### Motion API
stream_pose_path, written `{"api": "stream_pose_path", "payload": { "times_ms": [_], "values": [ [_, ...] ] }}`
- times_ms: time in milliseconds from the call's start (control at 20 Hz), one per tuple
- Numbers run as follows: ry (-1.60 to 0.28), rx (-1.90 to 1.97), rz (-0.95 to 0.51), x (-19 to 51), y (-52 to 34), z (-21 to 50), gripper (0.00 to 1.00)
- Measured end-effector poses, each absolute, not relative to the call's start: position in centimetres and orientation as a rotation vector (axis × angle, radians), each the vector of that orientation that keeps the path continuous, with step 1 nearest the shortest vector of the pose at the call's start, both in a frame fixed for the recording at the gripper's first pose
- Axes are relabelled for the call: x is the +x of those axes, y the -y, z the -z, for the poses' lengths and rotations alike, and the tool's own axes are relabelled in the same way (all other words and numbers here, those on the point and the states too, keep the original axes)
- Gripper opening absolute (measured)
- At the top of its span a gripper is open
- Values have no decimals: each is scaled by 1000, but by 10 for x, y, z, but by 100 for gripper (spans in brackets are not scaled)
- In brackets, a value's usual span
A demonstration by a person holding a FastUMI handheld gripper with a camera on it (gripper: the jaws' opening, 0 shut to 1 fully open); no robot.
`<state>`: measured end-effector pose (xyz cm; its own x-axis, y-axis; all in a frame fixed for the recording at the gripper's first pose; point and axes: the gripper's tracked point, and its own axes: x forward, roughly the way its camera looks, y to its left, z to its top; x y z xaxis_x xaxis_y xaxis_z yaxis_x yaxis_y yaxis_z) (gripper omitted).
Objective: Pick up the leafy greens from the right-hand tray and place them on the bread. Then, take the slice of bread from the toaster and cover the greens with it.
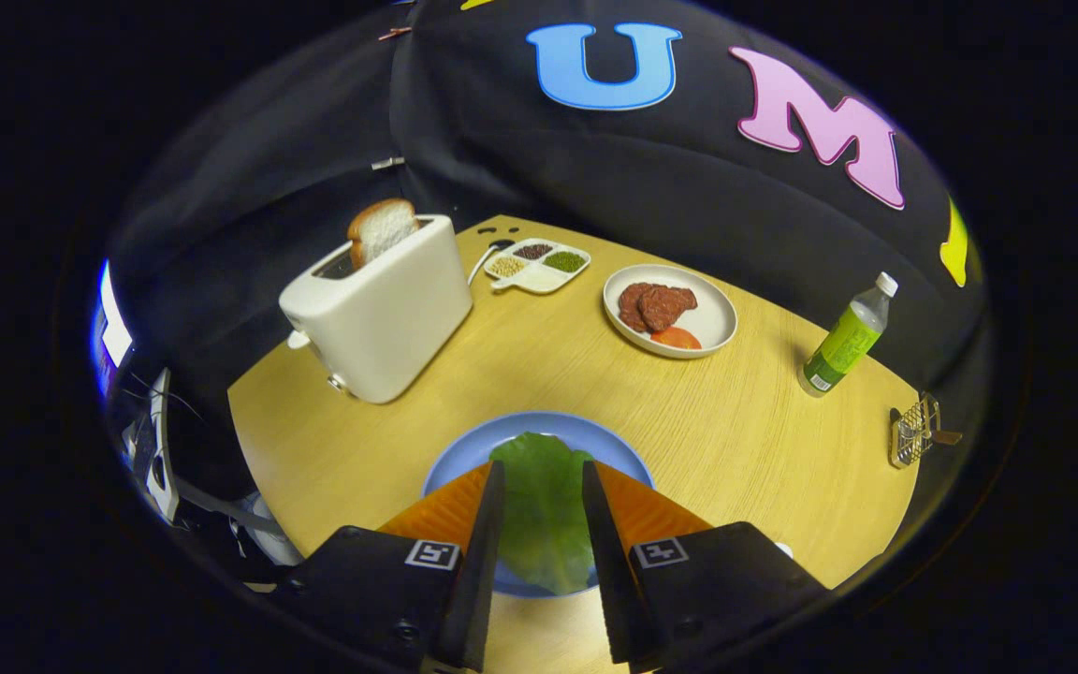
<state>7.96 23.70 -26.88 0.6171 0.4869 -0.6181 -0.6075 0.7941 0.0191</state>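
A green lettuce leaf (544,510) sits between my fingers, and both of them press on its sides. My gripper (544,482) holds it right over the blue plate (623,449) at the near table edge. The leaf hides the middle of the plate and whatever lies there. Farther off to the left of the fingers stands a white toaster (380,314), with a slice of bread (380,229) sticking up from its slot. Beyond the fingers to the right is a white tray (712,323) holding brown meat pieces (656,304) and a tomato slice (677,338).
A small divided dish of grains (537,265) and a spoon lie behind the toaster. A green-labelled bottle (848,342) stands at the far right, with a small wire rack (913,431) near the table's right edge. Bare wood lies between the blue plate and the tray.
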Motion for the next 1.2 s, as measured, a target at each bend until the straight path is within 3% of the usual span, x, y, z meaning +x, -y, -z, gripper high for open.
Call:
{"api": "stream_pose_path", "payload": {
  "times_ms": [600,1200],
  "values": [
    [-404,-72,-753,92,-364,117,54],
    [-509,-160,-710,132,-506,174,55]
  ]
}}
